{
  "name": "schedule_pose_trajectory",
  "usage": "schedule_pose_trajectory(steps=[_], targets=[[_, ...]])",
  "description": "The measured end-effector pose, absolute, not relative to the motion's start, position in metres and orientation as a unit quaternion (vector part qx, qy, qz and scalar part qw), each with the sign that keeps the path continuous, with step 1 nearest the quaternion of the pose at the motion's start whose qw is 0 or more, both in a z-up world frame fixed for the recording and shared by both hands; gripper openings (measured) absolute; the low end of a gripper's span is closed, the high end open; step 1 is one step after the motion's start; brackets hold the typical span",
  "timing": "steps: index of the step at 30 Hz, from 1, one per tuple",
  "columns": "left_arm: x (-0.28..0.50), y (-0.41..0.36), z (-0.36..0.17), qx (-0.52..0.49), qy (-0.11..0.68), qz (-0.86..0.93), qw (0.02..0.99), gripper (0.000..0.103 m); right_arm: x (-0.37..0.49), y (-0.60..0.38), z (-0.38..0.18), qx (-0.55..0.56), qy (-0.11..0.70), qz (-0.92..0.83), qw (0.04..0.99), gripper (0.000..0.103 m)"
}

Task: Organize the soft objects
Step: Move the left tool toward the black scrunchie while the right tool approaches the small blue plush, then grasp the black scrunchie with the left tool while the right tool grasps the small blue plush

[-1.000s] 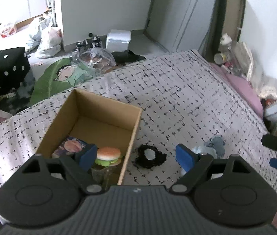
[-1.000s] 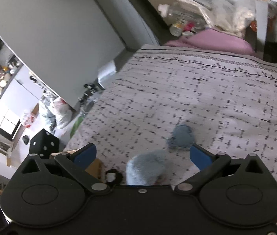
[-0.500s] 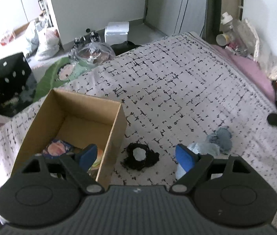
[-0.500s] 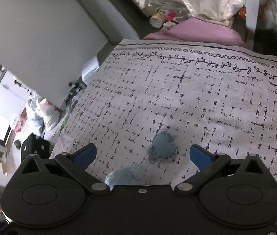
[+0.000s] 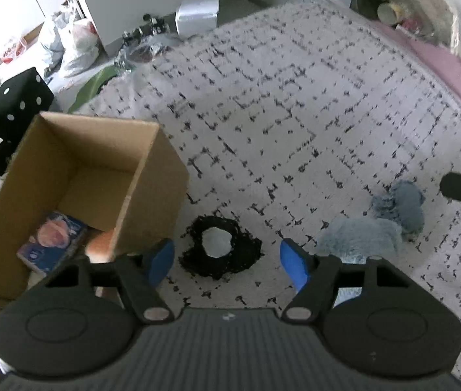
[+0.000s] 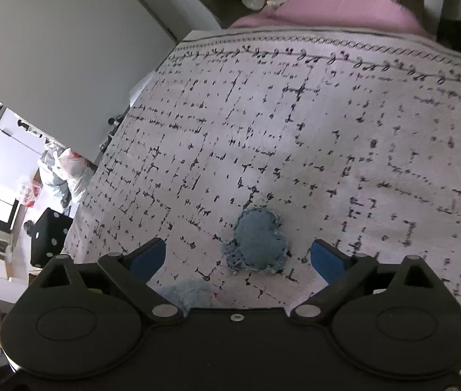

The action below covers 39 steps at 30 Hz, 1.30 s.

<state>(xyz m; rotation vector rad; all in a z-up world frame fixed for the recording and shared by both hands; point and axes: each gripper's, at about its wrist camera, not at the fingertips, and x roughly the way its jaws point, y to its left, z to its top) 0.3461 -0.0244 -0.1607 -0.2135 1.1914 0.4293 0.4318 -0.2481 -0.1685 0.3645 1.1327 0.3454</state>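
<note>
My left gripper (image 5: 227,262) hangs with its jaws spread wide and nothing between the blue pads. Just past the gap between them, at about twelve o'clock, a black frilly ring of soft fabric with a pale centre (image 5: 219,247) lies flat on the white bedspread with the black broken-grid print (image 5: 295,114). At ten o'clock stands an open brown cardboard box (image 5: 77,176), its near corner just beside my left pad; inside it I see a blue flat pack with a round face picture (image 5: 52,244) and, touching that, something orange that I cannot make out. At two o'clock lies a fluffy pale-blue plush piece (image 5: 359,236), with a denim-blue stuffed heart shape (image 5: 401,207) touching its far side.

My right gripper (image 6: 238,259) is also spread wide and holds nothing. The denim-blue heart (image 6: 259,244) lies on the bedspread between its pads, touching neither, and the pale-blue plush (image 6: 184,290) shows at seven o'clock behind my left finger.
</note>
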Motion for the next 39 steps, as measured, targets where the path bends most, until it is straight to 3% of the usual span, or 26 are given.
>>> schedule_pose_trajectory(steps=[16,21,24,30,31,33,35,39], targets=[[0.37,-0.028,-0.199,-0.088,0.565,0.255,0.78,0.071,0.465,-0.243,-0.215,0.164,0.565,0.15,0.795,0.096],[0.358,-0.019,-0.202,-0.124,0.554,0.283,0.773,0.052,0.468,-0.237,-0.216,0.139,0.559,0.154,0.803,0.096],[0.353,-0.019,-0.206,-0.129,0.55,0.283,0.775,0.05,0.468,-0.236,-0.215,0.124,0.556,0.156,0.807,0.094],[0.351,-0.014,-0.21,-0.156,0.546,0.284,0.772,0.049,0.46,-0.235,-0.211,0.1,0.552,0.158,0.812,0.072],[0.35,-0.013,-0.21,-0.162,0.545,0.285,0.772,0.046,0.458,-0.234,-0.211,0.097,0.552,0.16,0.813,0.067],[0.348,-0.01,-0.21,-0.166,0.545,0.296,0.767,0.026,0.454,-0.231,-0.211,0.079,0.548,0.16,0.817,0.055],[0.345,-0.008,-0.207,-0.176,0.54,0.299,0.767,0.022,0.452,-0.231,-0.211,0.076,0.547,0.164,0.817,0.032],[0.335,-0.007,-0.193,-0.192,0.526,0.287,0.777,0.02,0.447,-0.236,-0.208,0.098,0.544,0.178,0.814,0.028]])
